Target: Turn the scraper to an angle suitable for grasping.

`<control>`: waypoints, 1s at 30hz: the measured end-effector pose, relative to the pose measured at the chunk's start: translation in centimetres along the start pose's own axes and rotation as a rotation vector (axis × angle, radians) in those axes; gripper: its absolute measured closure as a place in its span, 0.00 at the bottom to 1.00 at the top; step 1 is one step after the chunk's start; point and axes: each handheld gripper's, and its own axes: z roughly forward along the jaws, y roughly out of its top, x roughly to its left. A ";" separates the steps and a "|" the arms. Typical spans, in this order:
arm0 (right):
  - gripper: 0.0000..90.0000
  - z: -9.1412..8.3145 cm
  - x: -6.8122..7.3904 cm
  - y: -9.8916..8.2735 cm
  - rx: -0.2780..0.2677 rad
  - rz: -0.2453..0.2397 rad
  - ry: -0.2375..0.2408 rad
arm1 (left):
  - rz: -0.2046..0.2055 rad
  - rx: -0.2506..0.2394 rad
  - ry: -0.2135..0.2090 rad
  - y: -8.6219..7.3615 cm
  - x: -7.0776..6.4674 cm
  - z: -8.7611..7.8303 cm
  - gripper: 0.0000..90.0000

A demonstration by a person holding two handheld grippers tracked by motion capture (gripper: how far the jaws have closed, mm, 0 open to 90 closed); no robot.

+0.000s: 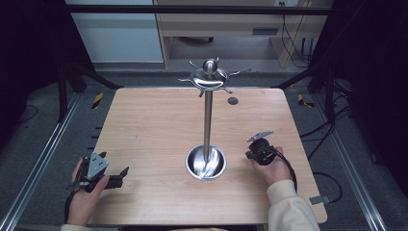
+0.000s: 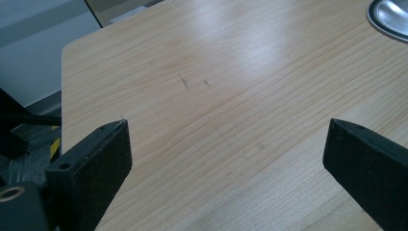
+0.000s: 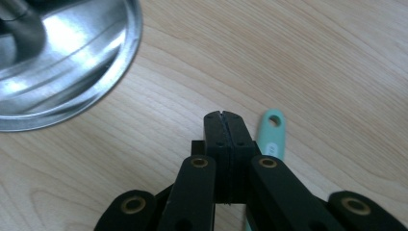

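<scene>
Left gripper [image 2: 226, 159] jaws wide apart, empty, near-left. Right gripper [image 3: 224, 120] pinched closed on nothing, beside the stand [image 1: 206, 162]. Mint handle [image 3: 271, 132] lies just beside it; likely pre-grasp, so next reopen.

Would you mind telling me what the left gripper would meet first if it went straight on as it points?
Probably nothing: the left gripper faces bare table; the stand's base lies off to one side.

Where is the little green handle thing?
In the right gripper view, the green handle lies on the table just beside the shut right tongs, right of them.
</scene>
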 end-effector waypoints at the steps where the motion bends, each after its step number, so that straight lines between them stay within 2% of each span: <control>1: 1.00 0.0 0.0 0.0 0.000 0.000 0.000 | 0.000 0.000 0.000 0.0 0.0 0.0 0.03; 6: 1.00 0.3 -0.8 -0.3 0.027 0.020 -0.031 | 0.002 0.002 0.000 0.0 -0.1 0.1 0.03; 15: 1.00 0.6 -0.7 -0.4 0.058 0.015 -0.026 | 0.003 0.005 -0.004 0.0 -0.1 0.1 0.03; 25: 1.00 0.7 -1.1 -0.5 0.069 0.034 -0.044 | 0.004 0.008 -0.006 0.0 -0.1 0.1 0.03; 27: 1.00 0.7 -1.3 -0.5 0.073 0.028 -0.063 | 0.004 0.009 -0.006 0.0 -0.1 0.1 0.03; 30: 1.00 0.6 -1.7 -0.6 0.077 0.055 -0.079 | 0.005 0.009 -0.007 0.0 -0.2 0.1 0.03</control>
